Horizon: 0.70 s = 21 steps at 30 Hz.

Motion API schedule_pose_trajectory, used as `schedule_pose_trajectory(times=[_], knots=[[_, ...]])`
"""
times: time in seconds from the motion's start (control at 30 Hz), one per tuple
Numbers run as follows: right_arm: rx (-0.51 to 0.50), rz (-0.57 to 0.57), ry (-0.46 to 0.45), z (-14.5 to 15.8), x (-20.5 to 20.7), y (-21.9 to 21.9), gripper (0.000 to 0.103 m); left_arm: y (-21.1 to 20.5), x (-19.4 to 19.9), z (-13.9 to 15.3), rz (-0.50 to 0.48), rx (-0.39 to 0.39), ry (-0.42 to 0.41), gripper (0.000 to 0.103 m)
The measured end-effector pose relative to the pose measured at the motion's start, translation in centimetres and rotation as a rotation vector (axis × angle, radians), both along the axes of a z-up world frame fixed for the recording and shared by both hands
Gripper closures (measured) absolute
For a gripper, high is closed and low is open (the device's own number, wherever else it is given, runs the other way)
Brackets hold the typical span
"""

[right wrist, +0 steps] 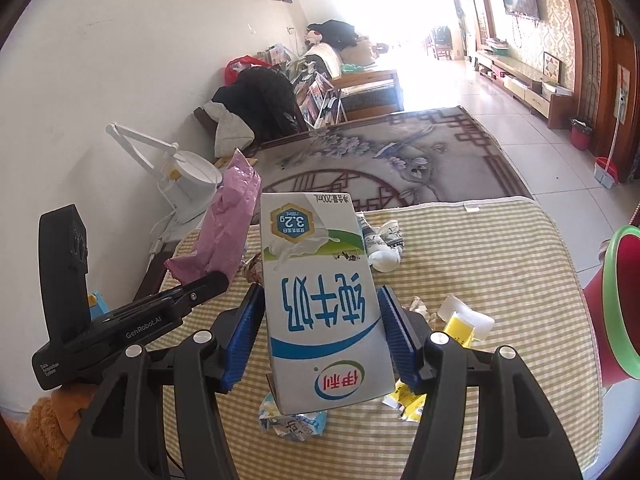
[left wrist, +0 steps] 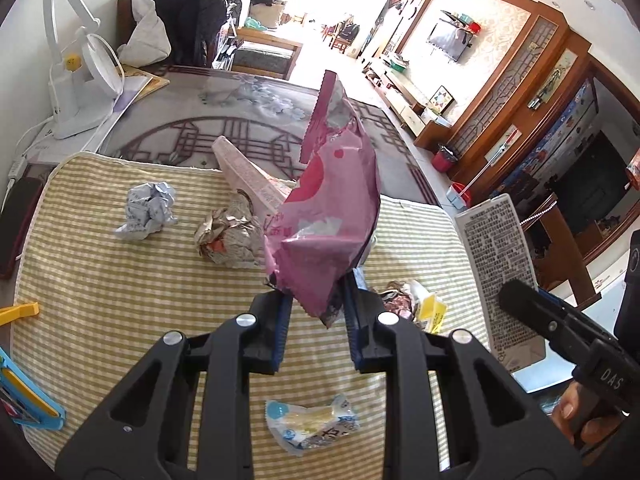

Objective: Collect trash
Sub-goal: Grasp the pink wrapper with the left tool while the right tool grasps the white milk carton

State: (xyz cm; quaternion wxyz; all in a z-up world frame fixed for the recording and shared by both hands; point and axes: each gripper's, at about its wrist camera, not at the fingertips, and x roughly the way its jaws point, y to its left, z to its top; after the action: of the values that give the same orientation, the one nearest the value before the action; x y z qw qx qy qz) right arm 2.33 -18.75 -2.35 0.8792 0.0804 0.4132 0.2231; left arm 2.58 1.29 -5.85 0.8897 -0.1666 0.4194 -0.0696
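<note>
Your left tool (left wrist: 316, 312) is clamped on the bottom edge of a crinkled pink foil snack bag (left wrist: 328, 208), which stands up and away from the jaws, clear of the striped yellow-and-white cloth (left wrist: 100, 280) on the surface. Your right tool (right wrist: 320, 328) grips a white-and-blue milk carton (right wrist: 320, 292) across its narrow sides; the carton's long axis runs straight out along the fingers, print upside down to you. Both pieces hang above the surface, side by side, the bag to the left of the carton.

The red bin with a green rim (right wrist: 618, 304) sits at the right edge of the right wrist view, past the cloth's corner. It lies nearer your right tool, so the carton probably goes first, swung rightward; the bag has farther to cross.

Below and beyond, a clear blue-printed wrapper (left wrist: 312, 424), a yellow sachet (right wrist: 464, 326), a brown crumpled wad (left wrist: 228, 236) and a silver crumpled ball (left wrist: 148, 210) remain on the cloth.
</note>
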Motion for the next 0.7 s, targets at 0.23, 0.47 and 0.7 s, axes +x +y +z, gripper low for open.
schedule_pose_trajectory(times=[0.23, 0.47, 0.7], knots=[[0.019, 0.028, -0.002, 0.1, -0.2, -2.6, 0.046, -2.9, 0.0, 0.3, 0.008, 0.01, -0.001, 0.08], [0.03, 0.065, -0.008, 0.2, 0.3, -6.6, 0.047, -6.8, 0.1, 0.6, 0.046, 0.038, -0.001, 0.08], [0.056, 0.055, 0.01, -0.7, 1.4, -12.4, 0.047, -10.8, 0.3, 0.7, 0.088, 0.064, 0.014, 0.08]])
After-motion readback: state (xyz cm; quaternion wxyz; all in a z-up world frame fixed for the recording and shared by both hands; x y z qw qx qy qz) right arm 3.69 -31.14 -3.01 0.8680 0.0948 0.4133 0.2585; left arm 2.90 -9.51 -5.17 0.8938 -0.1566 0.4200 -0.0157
